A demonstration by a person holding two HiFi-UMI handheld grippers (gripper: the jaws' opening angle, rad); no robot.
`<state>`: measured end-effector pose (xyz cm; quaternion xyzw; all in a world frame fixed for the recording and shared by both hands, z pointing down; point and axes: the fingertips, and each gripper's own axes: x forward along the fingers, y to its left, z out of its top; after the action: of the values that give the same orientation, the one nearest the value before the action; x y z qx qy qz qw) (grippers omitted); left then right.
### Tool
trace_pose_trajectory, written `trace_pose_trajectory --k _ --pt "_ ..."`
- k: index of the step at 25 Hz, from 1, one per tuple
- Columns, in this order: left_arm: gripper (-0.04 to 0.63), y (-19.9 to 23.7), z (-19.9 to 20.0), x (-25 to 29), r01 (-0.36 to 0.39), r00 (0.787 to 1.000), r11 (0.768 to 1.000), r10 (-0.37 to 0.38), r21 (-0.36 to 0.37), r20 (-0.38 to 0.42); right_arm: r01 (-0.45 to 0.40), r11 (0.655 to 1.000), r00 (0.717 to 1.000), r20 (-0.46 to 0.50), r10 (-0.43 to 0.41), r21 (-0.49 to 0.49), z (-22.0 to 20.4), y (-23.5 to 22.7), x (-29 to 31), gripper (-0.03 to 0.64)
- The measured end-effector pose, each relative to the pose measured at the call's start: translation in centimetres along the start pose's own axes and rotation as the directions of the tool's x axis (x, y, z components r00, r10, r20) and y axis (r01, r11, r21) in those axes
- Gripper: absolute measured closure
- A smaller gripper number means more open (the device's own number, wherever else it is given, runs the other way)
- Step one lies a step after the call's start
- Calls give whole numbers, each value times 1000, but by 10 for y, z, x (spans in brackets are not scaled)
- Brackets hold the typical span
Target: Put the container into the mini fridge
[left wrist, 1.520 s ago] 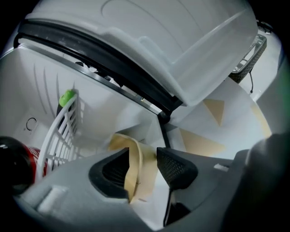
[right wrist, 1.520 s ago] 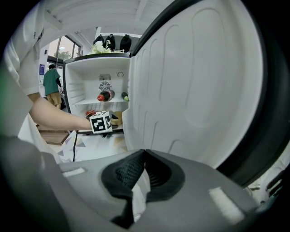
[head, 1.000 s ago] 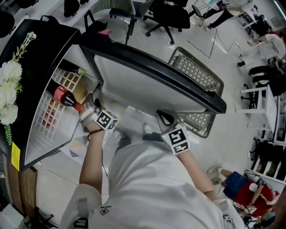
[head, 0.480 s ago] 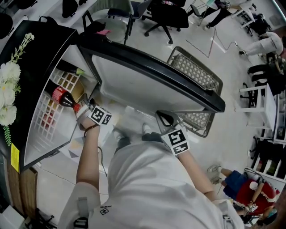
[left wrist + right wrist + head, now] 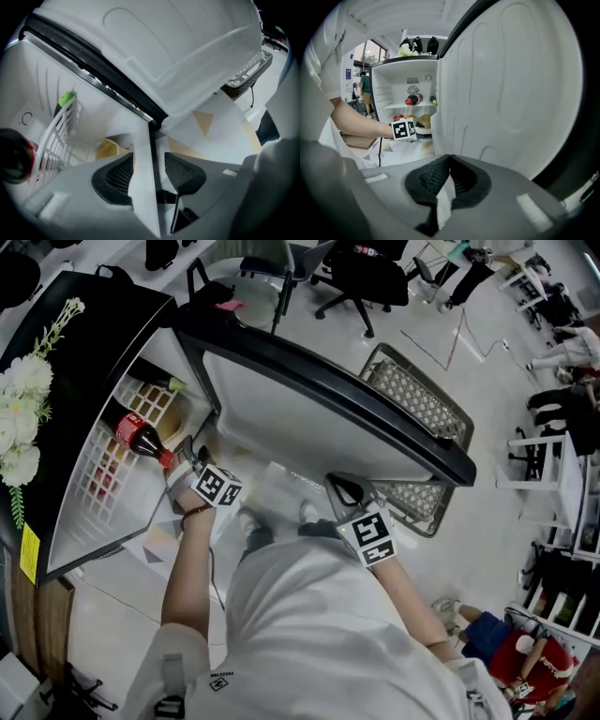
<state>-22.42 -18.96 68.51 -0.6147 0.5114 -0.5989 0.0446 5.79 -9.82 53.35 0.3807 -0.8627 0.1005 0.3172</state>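
The left gripper (image 5: 149,163) is released, its jaws apart on both sides of a white front edge of the mini fridge (image 5: 94,329). The container (image 5: 423,123) sits inside on the bottom level, near this gripper. The right gripper (image 5: 449,161) is clenched on the edge of the open door (image 5: 309,423), and the red label of the cola bottle (image 5: 141,435) is too small to read.

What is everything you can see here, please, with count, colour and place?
mini fridge: 1, black outside, white inside, left, open.
door: 1, white, black rim, swung across the middle.
wire shelf: 1, white, inside the fridge.
cola bottle: 1, dark, red label, lying on the shelf.
green-capped bottle: 1, dark, beside it on the shelf.
container: 1, yellowish, low inside the fridge.
flowers: 1 bunch, white, on the fridge top.
basket: 1, grey mesh, floor behind the door.
office chair: 1, black, top.
left tool: 1, grey, jaws apart, at the fridge mouth.
right tool: 1, grey, jaws together, beside the door.
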Motion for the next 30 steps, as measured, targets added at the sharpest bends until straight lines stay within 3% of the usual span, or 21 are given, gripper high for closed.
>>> trace_pose_trajectory --k 1,4,5,8,11,19,26,28,30 --pt "388 0 2 -7 -1 1000 1000 1 -9 13 -13 1000 1000 3 13 -7 2 2 2 614" --pt "560 -2 6 -27 20 998 998 -17 -57 55 -56 998 998 17 56 -30 11 7 6 614" --pt "581 -4 6 -34 41 997 995 -36 -88 66 -69 997 997 23 70 -39 14 9 8 614" --pt "588 -5 4 -57 101 991 973 -81 -209 102 -116 991 992 41 119 -74 24 15 13 614" --pt "588 4 0 -83 114 988 939 -71 -324 141 -175 978 981 60 183 -114 36 23 20 614" --pt "588 25 -19 -154 113 982 811 -5 -574 186 -324 923 929 118 352 -205 76 58 22 614" --pt "588 33 -27 -218 129 967 670 78 -731 242 -439 853 861 138 489 -284 100 94 15 614" --pt "588 35 -28 -235 122 962 654 107 -747 251 -465 830 839 146 524 -307 107 104 10 614" --pt "588 36 -30 -251 103 960 655 132 -749 248 -489 807 815 155 558 -330 114 113 5 614"
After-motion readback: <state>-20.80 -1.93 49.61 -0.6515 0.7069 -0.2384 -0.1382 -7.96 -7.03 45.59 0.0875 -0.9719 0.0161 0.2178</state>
